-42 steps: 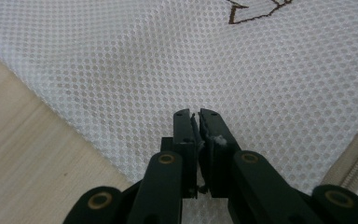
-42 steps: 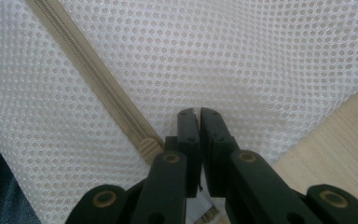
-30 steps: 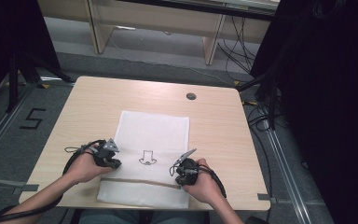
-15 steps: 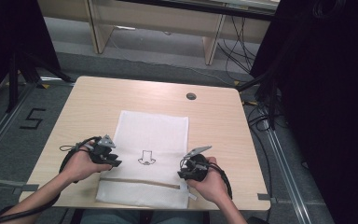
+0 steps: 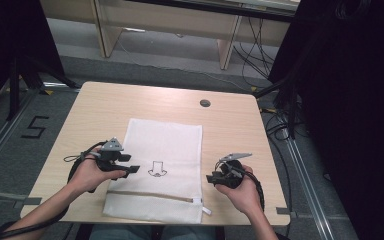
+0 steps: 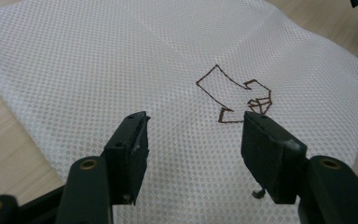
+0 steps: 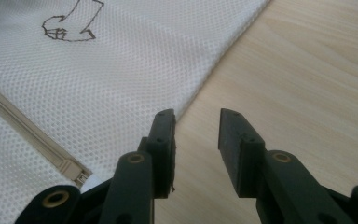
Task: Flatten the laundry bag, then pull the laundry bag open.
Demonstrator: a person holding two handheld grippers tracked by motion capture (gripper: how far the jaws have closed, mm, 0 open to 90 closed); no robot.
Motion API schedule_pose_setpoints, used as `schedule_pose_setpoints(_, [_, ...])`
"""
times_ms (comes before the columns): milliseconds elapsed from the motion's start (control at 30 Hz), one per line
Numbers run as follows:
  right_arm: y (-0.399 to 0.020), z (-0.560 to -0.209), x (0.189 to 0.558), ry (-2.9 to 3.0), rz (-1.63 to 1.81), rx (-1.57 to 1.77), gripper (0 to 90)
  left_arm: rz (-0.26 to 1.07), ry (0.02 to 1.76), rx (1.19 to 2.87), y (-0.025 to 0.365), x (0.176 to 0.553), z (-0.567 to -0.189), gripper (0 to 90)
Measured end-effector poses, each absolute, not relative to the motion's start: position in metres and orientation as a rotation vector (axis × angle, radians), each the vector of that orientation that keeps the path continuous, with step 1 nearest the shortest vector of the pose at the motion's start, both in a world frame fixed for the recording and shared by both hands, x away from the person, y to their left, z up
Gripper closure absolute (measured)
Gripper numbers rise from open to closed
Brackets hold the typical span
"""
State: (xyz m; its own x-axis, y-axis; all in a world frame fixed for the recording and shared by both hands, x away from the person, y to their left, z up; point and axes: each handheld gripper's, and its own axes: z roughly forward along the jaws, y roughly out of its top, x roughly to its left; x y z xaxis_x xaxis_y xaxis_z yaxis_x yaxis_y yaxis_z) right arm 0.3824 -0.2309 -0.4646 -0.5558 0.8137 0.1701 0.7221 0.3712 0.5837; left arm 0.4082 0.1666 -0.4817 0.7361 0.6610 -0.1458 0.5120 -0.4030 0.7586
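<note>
Table (image 5: 105, 107): pale wood top across the middle of the high view, with a small dark round hole (image 5: 205, 103) toward its upper right.
Mesh bag (image 5: 162, 150): white netting, lying flat on the table in the lower centre of the high view, between the two hands, its near edge at the table's bottom edge. In the left gripper view it spreads over most of the frame (image 6: 121, 70); in the right gripper view it takes the left half (image 7: 98, 84), and its edge runs diagonally from the top centre down to the jaws.
Left gripper (image 5: 132, 169): at the left of the high view, held in the person's left hand (image 5: 87, 175), its tips over the bag's left edge. In the left gripper view (image 6: 193, 140) the jaws stand wide apart above the mesh, released, having just been opening, with nothing pinched between them.
Right gripper (image 5: 211, 177): at the lower right of the high view, in the right hand (image 5: 242, 192), just beside the bag's right edge, over bare wood. In the right gripper view (image 7: 196, 140) the jaws are parted, just been opening, with no cloth between them.
Zip (image 5: 150, 195): beige strip across the bag near its bottom edge; its end shows at the lower left of the right gripper view (image 7: 70, 168).
Arrow drawing (image 5: 156, 169): brown outline at the bag's centre, also seen above the right jaw in the left gripper view (image 6: 235, 95).
</note>
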Motion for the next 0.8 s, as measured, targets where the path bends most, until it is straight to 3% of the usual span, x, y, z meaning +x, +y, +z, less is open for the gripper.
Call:
schedule_pose_setpoints(267, [-0.229, -0.462, 0.379, 2.465, 0.928, 1.373, 66.8, 0.241, 0.868, 2.096, 0.168, 0.405, -0.484, 39.7])
schedule_pose_setpoints(667, [-0.221, -0.459, 0.376, 2.598, 0.825, 1.21, 88.5, 0.208, 0.779, 2.077, 0.155, 0.4, -0.483, 43.7])
schedule_pose_setpoints(800, [-0.216, -0.458, 0.37, 2.613, 0.794, 1.268, 87.1, 0.201, 0.74, 2.1, 0.153, 0.397, -0.482, 44.8])
